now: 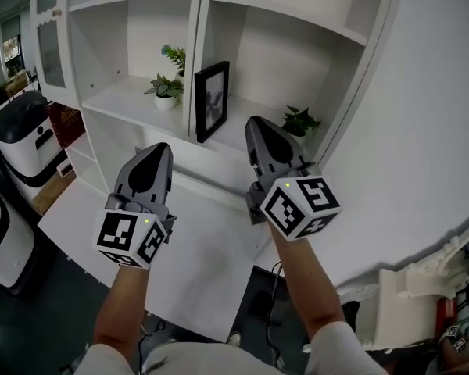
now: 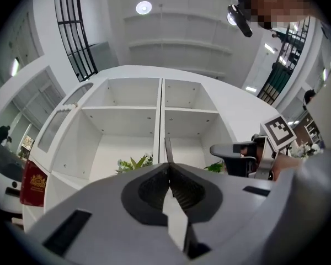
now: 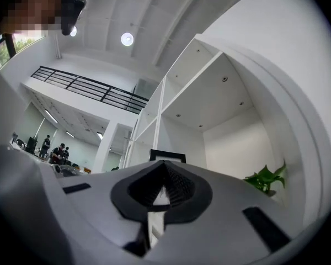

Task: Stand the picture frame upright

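The picture frame (image 1: 211, 100) stood upright on the shelf (image 1: 254, 129), one o'clock from the left gripper (image 1: 156, 156), eleven from the right gripper (image 1: 259, 131); both were closed and empty. Seemingly, nothing remained.

The left gripper (image 1: 162, 148) and the right gripper (image 1: 255, 122) are smooth grey plastic shells that taper to a rounded beak, each with a darker teardrop-shaped panel along its top. At the back of each sits a marker cube, the left cube (image 1: 133, 237) and the right cube (image 1: 301, 203), white with black square patterns and a tiny lit green dot near one edge. The gripper views show a black recess lined with ribbed pads (image 2: 154, 189) (image 3: 179, 189), flanked by black rectangular slots. Short pale sleeves (image 1: 340, 350) end above the elbows.
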`<state>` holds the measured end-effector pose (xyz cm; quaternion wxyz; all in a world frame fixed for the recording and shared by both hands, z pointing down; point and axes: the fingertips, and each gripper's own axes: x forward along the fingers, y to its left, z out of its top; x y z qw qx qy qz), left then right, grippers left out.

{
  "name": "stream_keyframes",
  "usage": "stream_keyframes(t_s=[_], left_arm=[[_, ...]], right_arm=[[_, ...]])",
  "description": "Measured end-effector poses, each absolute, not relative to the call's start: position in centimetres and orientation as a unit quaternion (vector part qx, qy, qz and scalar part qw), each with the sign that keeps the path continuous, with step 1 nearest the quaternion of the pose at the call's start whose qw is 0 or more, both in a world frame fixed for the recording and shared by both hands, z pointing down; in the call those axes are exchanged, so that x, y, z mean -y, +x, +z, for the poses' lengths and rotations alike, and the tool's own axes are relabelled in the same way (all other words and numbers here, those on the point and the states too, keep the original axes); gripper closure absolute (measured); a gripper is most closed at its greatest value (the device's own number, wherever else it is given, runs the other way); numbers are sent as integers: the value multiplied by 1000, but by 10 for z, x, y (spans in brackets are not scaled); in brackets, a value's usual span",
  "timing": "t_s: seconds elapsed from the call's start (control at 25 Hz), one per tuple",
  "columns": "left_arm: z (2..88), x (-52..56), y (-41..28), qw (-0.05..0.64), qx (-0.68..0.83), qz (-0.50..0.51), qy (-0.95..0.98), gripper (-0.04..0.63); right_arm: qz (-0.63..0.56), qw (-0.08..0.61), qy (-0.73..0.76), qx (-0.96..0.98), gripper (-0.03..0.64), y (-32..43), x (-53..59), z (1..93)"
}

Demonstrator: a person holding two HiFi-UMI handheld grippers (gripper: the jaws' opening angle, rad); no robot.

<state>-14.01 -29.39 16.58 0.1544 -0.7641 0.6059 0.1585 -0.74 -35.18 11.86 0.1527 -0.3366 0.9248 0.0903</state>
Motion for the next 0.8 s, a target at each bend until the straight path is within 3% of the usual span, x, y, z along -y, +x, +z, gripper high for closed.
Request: stream_keyframes(t_s=[0.8], left_arm=[[268, 202, -207, 92, -583, 130, -796, 578]], right_arm=[[55, 73, -504, -859, 609, 79, 222, 267]])
